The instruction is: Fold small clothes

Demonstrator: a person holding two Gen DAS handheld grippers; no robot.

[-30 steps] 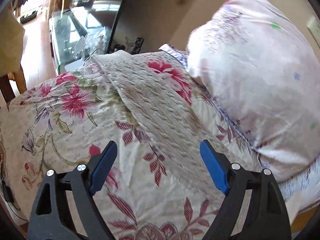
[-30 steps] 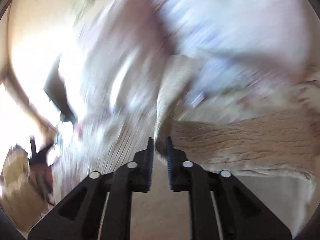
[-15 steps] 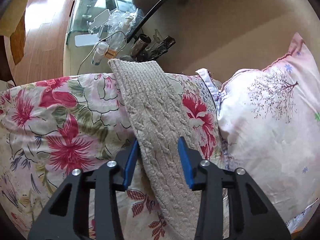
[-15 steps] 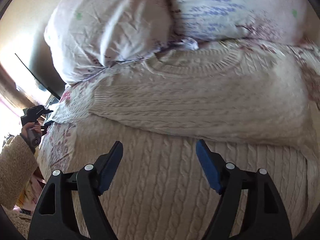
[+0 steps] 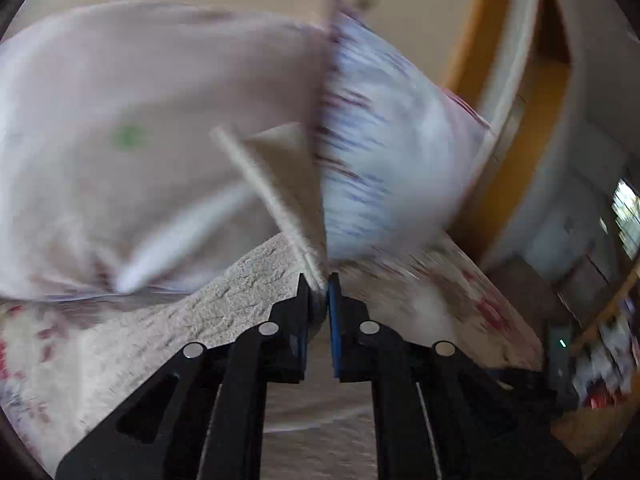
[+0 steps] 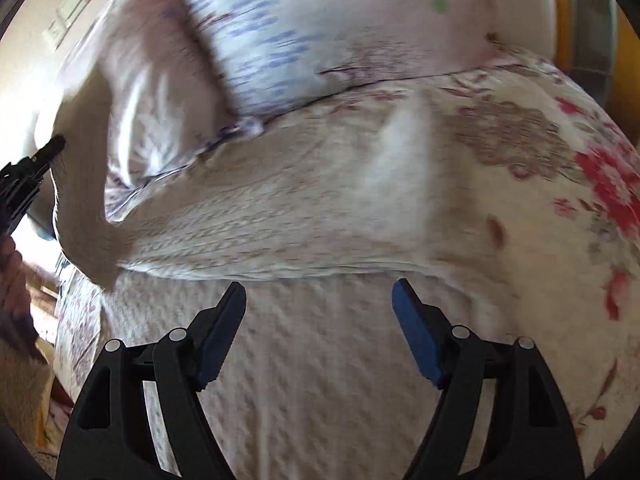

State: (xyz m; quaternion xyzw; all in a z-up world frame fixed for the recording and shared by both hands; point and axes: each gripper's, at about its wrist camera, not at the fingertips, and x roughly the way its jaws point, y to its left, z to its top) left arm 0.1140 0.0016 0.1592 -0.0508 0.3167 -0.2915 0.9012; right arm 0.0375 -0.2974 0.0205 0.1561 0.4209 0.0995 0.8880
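Our left gripper (image 5: 319, 286), which half a second ago straddled the sweater sleeve with jaws apart, now pinches that sleeve (image 5: 280, 188), lifted at the frame's centre before the blurred pillows (image 5: 140, 120). Our right gripper (image 6: 319, 300) stays spread wide over the sweater (image 6: 320, 360), which lies on the flowered bedspread (image 6: 580, 152), one sleeve raised at left.

The left gripper (image 5: 319, 280) has its fingers pinched on the edge of the cream knitted sweater (image 5: 248, 312), holding a sleeve up off it. The right gripper (image 6: 319, 308) hovers just above the sweater, fingers spread wide apart.
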